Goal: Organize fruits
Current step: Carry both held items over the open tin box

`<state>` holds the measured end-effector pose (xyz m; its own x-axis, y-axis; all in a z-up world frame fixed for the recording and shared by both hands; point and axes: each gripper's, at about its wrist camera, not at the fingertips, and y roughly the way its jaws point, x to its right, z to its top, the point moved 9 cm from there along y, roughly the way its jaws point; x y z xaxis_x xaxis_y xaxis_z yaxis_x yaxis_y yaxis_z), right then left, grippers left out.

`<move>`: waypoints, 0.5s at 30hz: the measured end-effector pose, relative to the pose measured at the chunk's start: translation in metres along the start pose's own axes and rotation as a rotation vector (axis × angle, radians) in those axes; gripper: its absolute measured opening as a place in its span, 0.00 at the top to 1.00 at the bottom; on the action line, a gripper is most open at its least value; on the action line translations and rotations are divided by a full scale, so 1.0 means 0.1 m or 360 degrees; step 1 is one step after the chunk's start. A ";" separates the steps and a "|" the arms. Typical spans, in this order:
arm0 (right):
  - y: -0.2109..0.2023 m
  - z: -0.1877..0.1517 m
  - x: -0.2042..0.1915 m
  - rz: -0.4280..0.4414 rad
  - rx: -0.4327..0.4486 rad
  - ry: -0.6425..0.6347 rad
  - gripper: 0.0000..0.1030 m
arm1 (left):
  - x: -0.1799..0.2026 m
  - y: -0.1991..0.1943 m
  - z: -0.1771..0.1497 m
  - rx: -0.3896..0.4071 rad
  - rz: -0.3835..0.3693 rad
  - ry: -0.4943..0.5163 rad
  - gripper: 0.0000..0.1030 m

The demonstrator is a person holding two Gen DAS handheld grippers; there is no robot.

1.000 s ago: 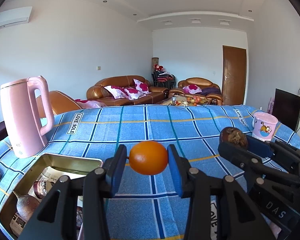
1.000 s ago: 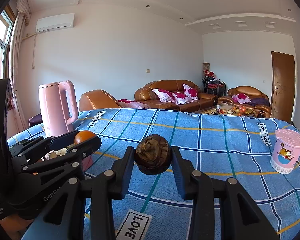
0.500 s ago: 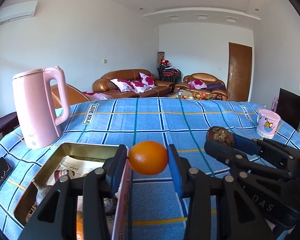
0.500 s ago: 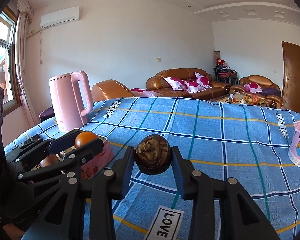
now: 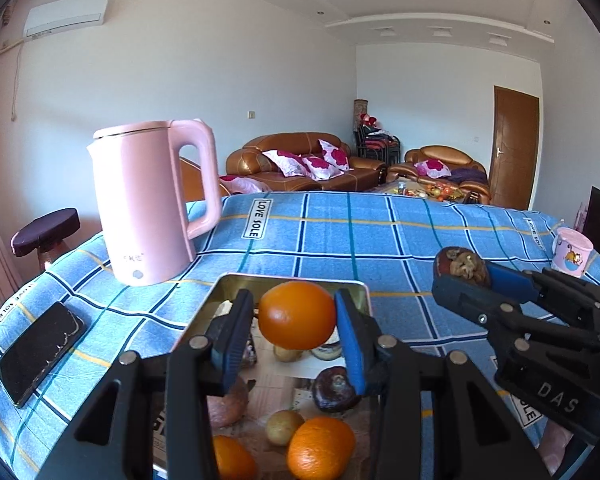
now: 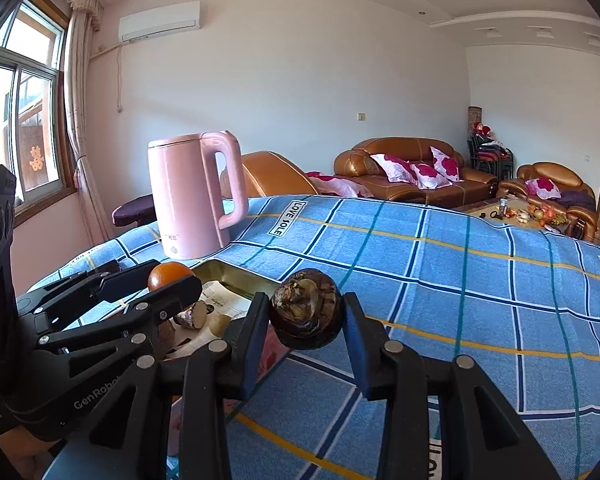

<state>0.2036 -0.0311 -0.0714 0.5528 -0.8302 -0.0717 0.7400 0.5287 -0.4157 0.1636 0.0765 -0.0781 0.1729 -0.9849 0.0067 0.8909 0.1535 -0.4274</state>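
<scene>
Left gripper (image 5: 296,326): you are clamping an orange (image 5: 297,315), tilting slightly downward over the metal tray (image 5: 284,280) of fruit.
Right gripper (image 6: 306,324): you are gripping a dark brown fruit (image 6: 306,314) beside the tray's right edge, above bare blue checked cloth (image 6: 460,280).
Pink kettle (image 5: 152,208): standing just beyond the tray's far left corner.
</scene>
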 end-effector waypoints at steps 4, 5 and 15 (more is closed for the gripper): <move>0.08 0.01 -0.14 0.0045 -0.0015 -0.0012 0.62 | -0.16 0.06 -0.05 -0.0041 0.0034 -0.0029 0.58; 0.10 0.01 -0.18 0.0053 -0.0019 -0.0017 0.62 | -0.19 0.07 -0.06 -0.0049 0.0039 -0.0033 0.58; 0.31 -0.03 -0.43 0.0121 -0.0084 -0.0042 0.62 | -0.34 0.11 -0.14 -0.0100 0.0054 -0.0037 0.58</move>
<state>0.2017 0.0206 -0.0839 0.6172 -0.7826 -0.0816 0.6747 0.5797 -0.4569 0.1614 0.1103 -0.0954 0.2131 -0.9769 0.0120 0.8564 0.1809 -0.4835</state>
